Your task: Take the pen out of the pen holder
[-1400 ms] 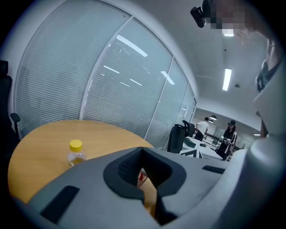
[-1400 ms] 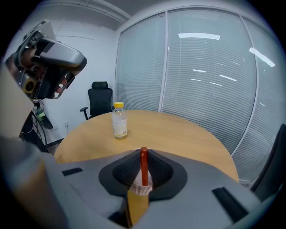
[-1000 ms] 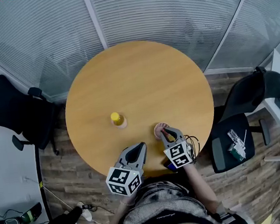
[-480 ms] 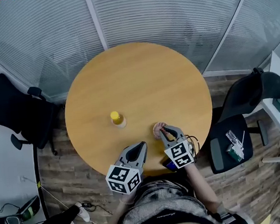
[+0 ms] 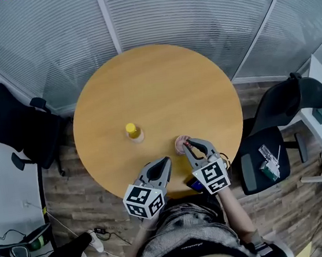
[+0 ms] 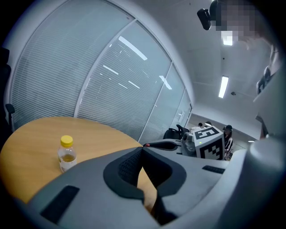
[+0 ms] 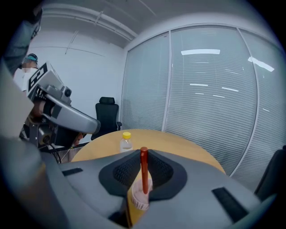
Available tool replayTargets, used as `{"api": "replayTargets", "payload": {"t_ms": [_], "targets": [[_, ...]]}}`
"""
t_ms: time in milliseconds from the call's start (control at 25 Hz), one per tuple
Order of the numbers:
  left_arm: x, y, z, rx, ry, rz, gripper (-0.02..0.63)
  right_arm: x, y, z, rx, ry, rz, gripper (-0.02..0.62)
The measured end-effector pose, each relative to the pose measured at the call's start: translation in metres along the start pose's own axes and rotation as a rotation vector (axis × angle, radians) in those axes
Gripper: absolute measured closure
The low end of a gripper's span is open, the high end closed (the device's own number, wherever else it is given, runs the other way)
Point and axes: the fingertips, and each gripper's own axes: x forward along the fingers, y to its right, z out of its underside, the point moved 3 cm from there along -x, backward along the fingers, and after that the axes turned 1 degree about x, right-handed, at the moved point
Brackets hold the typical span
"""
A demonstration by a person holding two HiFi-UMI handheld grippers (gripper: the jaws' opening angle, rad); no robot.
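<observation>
Right claw (image 7: 144,154) pinching the red pen (image 7: 144,172), lifted slightly | pen end still in pen holder (image 7: 136,199), extraction only begun | left claw (image 6: 142,150) pressed together, empty

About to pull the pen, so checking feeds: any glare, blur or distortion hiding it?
Right gripper view: pen sharp between the jaws, heavy fisheye, light reflections only on the glass wall. Head view: even light, pen tiny. Left gripper view: bottle sharp, edges bowed.

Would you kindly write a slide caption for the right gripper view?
Right gripper clamps the red pen standing in its pen holder; a bottle stands behind.
</observation>
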Motion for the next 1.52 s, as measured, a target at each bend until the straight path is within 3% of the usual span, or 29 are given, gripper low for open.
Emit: {"api": "replayTargets", "payload": {"t_ms": [640, 1040, 1520], "targets": [[-0.008, -0.008, 0.001, -0.037, 0.037, -0.054, 0.603, -0.027, -0.024, -0.047, -0.046, 0.083, -0.07, 0.535], [-0.004, 0.0, -0.003, 0.004, 0.035, -0.048, 0.603, -0.04, -0.027, -0.069, -0.032, 0.14, -0.093, 0.535], [0.002, 0.01, -0.01, 0.052, 0.039, -0.021, 0.603, -0.04, -0.025, -0.067, -0.049, 0.135, -0.117, 0.535]]}}
